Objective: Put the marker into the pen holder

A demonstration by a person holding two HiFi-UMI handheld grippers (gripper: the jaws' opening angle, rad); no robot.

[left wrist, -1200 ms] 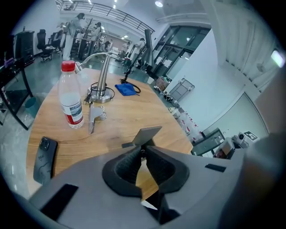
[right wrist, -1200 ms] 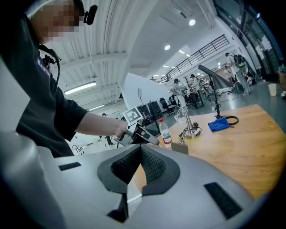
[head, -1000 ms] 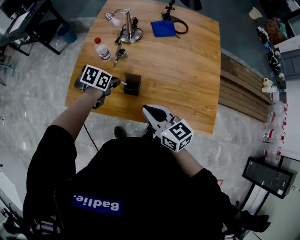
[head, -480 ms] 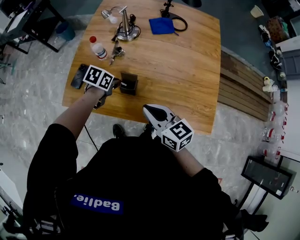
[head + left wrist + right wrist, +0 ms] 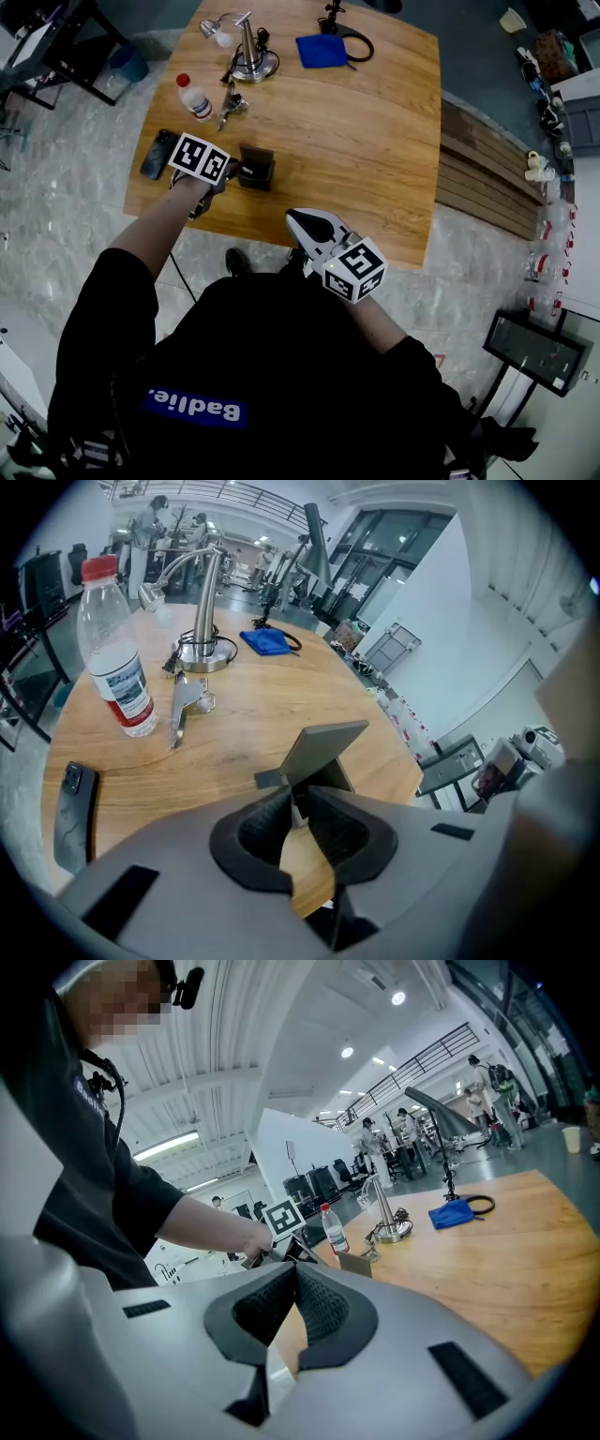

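The dark, box-shaped pen holder (image 5: 257,167) stands on the wooden table (image 5: 375,141) near its front left corner. My left gripper (image 5: 232,172) is right at the holder's left side. In the left gripper view a white marker (image 5: 297,810) sits pinched between the jaw tips of my left gripper (image 5: 297,801), just above the open holder (image 5: 322,750). The jaws are opening slightly. My right gripper (image 5: 309,225) hovers at the table's front edge, away from the holder. Its jaws are shut with nothing in them, as the right gripper view (image 5: 294,1271) shows.
A water bottle (image 5: 194,96), a black phone (image 5: 157,153) and a metal clip (image 5: 232,101) lie left of and behind the holder. A desk lamp (image 5: 250,53) and a blue cloth (image 5: 322,49) sit at the far edge. The table's front edge runs just below the holder.
My left gripper has closed in on the pen holder from the left, bringing the marker's tip over its opening. The right gripper has stayed put.
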